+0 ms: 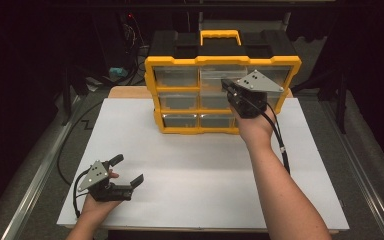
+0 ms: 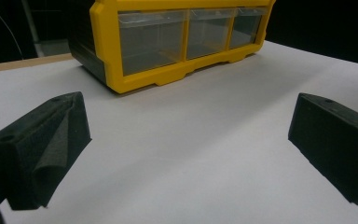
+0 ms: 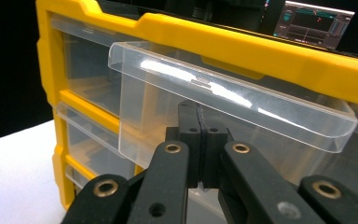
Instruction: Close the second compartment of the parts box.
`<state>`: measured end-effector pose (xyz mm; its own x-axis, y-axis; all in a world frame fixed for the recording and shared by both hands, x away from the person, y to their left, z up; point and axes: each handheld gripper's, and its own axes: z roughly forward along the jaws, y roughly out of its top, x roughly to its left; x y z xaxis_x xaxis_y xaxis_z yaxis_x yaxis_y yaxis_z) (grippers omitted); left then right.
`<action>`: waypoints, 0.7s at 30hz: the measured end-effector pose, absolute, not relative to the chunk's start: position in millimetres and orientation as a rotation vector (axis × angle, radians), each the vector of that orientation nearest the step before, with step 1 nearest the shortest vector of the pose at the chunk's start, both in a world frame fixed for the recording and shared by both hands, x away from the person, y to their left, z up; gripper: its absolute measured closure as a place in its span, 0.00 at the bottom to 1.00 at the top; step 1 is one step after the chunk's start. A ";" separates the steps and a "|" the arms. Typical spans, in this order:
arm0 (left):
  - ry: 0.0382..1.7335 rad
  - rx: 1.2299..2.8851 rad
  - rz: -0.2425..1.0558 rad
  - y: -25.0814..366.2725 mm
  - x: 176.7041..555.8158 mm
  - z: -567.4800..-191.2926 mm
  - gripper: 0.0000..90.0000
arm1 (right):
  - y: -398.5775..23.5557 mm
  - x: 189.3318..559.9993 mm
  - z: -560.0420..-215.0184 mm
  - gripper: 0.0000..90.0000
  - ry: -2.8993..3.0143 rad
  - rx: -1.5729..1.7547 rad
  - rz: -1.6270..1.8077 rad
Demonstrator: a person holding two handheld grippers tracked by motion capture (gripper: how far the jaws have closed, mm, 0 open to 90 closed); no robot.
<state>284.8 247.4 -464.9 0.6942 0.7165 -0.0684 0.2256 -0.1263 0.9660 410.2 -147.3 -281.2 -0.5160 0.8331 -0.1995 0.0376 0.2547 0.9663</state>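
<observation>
At the yellow organizer, right gripper jaws pinched together against a clear drawer, left gripper jaws wide over the table

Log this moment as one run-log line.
right gripper: shut at front of clear top-row drawer | drawer: pulled partly out of yellow organizer | left gripper: open, empty, low over white table
</observation>
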 end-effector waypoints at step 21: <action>0.762 1.676 0.487 247.7 284.4 -464.9 0.00 | -150.5 440.8 -286.9 1.00 1.771 0.877 1.282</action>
<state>284.4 247.7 -464.9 0.7006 0.7092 -0.0793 0.2260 -0.1151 0.9673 440.8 -150.5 -286.9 -0.4697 0.8630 -0.1861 0.0927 0.2578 0.9617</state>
